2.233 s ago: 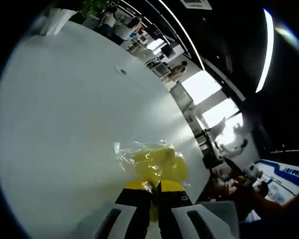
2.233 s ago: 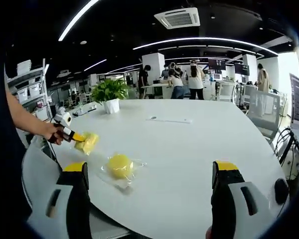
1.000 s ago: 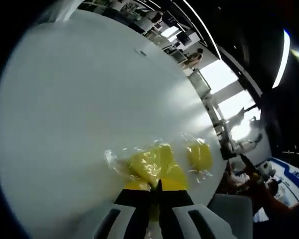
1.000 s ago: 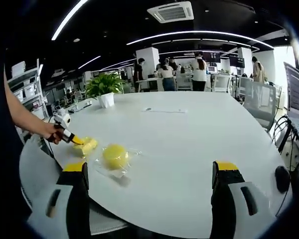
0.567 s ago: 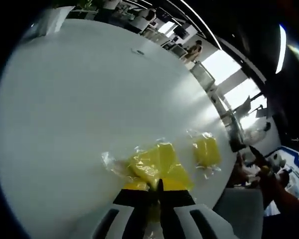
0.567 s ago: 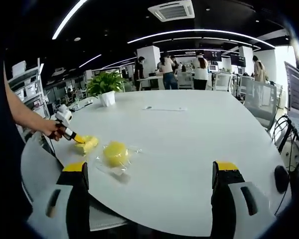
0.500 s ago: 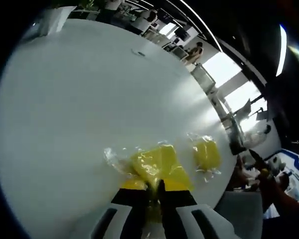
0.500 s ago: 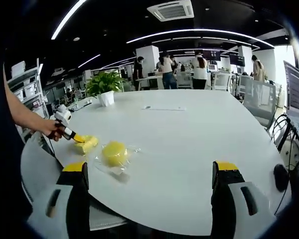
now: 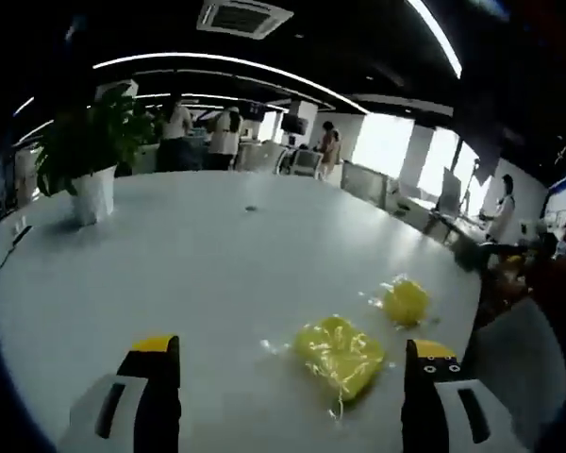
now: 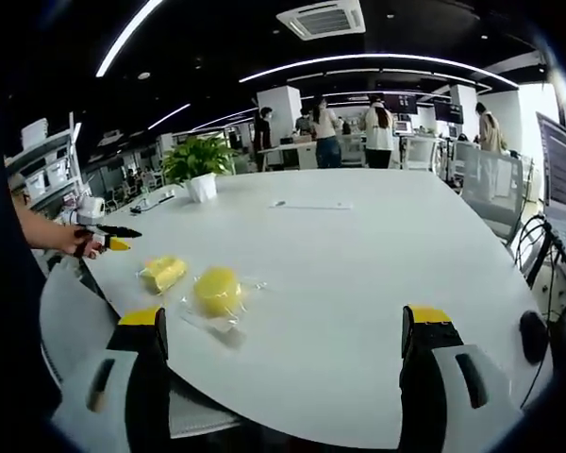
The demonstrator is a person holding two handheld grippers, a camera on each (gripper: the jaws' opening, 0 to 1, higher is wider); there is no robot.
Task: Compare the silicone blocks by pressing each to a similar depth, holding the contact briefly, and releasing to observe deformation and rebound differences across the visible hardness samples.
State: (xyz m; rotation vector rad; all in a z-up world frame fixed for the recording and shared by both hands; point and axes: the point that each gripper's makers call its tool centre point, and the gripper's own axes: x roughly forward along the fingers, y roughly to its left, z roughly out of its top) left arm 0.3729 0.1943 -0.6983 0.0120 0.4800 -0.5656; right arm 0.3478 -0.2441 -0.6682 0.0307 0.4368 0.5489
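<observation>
My left gripper was released, jaws wide apart at the bottom of the left gripper view, w/ the square yellow block in its clear wrap lying between them, lower centre, on the white tabletop. Round yellow block sat just right of it, apart. My right gripper was also spread open, holding nothing; in the right gripper view both blocks lay centre-left. Potted plant stood upper left.
</observation>
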